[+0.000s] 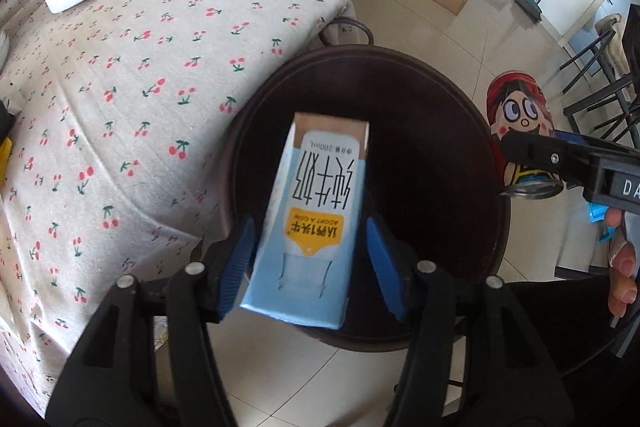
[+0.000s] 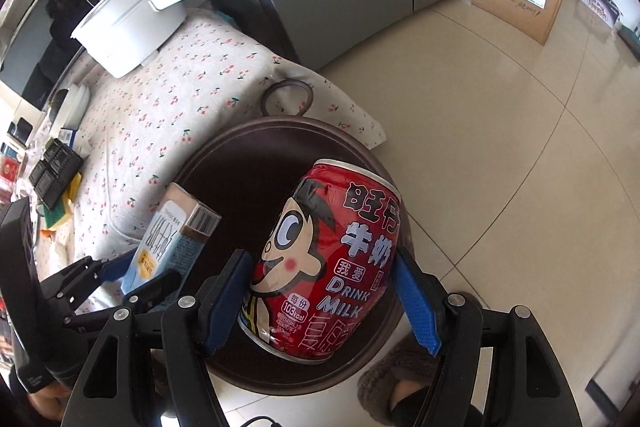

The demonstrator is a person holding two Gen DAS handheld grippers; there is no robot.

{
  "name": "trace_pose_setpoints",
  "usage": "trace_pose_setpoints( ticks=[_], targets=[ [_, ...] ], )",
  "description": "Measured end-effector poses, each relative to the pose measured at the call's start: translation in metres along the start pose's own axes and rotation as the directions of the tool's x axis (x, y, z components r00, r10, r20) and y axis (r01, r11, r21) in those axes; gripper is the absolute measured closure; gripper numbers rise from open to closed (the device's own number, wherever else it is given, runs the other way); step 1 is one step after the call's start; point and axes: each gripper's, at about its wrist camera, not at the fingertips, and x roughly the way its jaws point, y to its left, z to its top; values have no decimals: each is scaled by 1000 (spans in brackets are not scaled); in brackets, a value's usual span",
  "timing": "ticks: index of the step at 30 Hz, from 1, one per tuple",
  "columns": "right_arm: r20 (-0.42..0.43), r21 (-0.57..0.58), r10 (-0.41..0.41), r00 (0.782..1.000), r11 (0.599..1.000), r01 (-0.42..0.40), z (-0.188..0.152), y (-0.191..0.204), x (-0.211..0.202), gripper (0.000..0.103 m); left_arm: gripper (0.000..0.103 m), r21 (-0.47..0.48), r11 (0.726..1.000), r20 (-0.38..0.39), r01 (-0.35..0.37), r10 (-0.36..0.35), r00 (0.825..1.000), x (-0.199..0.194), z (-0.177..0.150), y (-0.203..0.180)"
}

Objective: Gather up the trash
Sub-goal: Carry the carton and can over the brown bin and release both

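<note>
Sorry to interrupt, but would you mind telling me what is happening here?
A person is collecting trash with two handheld grippers. The left gripper holds a blue milk carton above the dark round bin. The right gripper holds a red milk can over the same bin, beside the cherry-print tablecloth.

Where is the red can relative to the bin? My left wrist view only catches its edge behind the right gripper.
Observer: In the right wrist view, the red milk can lies tilted between the right gripper's blue pads, above the dark bin's opening.
Operator: Is anything close to the bin on my side?
Observer: Yes, a foot in a grey fuzzy slipper is right beside the bin's near rim.
</note>
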Motion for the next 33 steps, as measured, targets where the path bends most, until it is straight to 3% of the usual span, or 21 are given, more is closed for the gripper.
trace_pose_setpoints(
  ticks=[1,3,14,26,29,33],
  targets=[
    [-1,-2,-1,1000,1000,1,0,0,0,30,19,-3,1000,20,-13,13,1000,-3,0,-1],
    [-6,-8,0,1000,1000,0,0,0,1,30,16,-11,999,52,-32,33,998,-12,-1,2],
    [-94,-67,-39,995,997,32,1,28,35,30,15,-118,988,87,-97,108,990,-54,-14,54],
    [-183,-125,-142,973,985,120,13,69,86,29,15,-258,952,112,-163,197,974,-97,-44,131],
    [-184,-125,-177,967,980,155,18,73,90,22,15,-285,943,116,-174,214,970,-107,-53,146],
    [-164,-103,-150,975,985,135,25,80,82,18,15,-314,929,123,-194,242,962,-120,-64,166]
  ],
)
